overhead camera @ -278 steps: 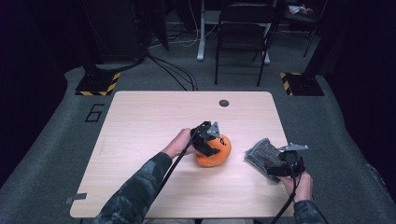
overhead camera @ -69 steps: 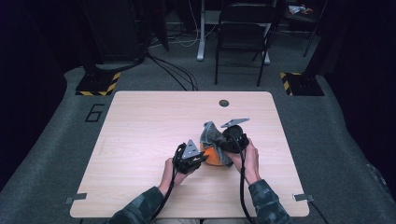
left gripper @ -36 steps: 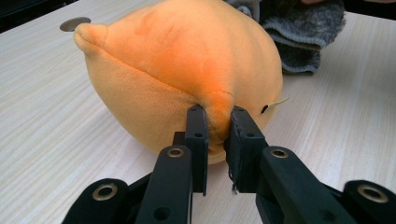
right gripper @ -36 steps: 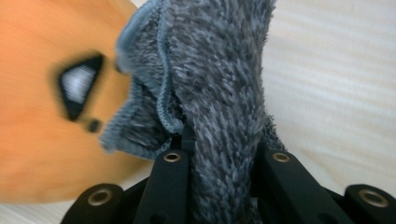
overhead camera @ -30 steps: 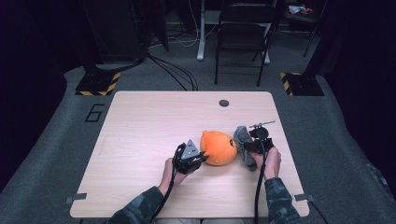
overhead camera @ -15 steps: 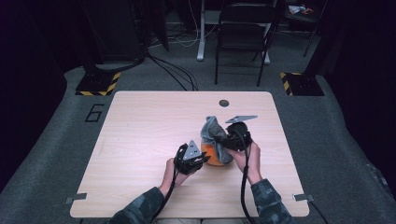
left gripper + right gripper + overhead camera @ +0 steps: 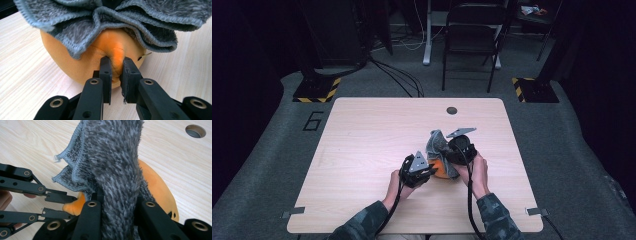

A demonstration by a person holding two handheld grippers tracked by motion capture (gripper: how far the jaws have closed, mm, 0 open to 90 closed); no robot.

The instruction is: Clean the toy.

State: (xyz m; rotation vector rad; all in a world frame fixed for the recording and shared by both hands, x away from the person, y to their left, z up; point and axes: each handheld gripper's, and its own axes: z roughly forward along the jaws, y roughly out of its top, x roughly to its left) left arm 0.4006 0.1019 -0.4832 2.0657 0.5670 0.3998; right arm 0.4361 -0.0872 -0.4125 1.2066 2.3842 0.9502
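Observation:
A round orange plush toy (image 7: 441, 168) lies on the wooden table (image 7: 362, 140), near its front middle. My left gripper (image 7: 115, 62) is shut on a small orange nub that sticks out of the plush toy (image 7: 75, 65). A fluffy grey cloth (image 7: 112, 17) is draped over the top of the toy. My right gripper (image 7: 116, 195) is shut on a bunched fold of this grey cloth (image 7: 112, 157) and holds it against the toy (image 7: 157, 187). The left gripper (image 7: 62, 203) reaches in from the left of the right gripper view.
A round hole (image 7: 452, 110) sits near the table's far edge. Behind the table a black chair (image 7: 472, 40) stands on the grey floor among cables. Yellow-and-black striped bases (image 7: 317, 90) flank the far corners.
The right gripper has carried the grey cloth leftward from beside the toy onto its top, covering most of the orange. The left gripper has kept still on the toy.

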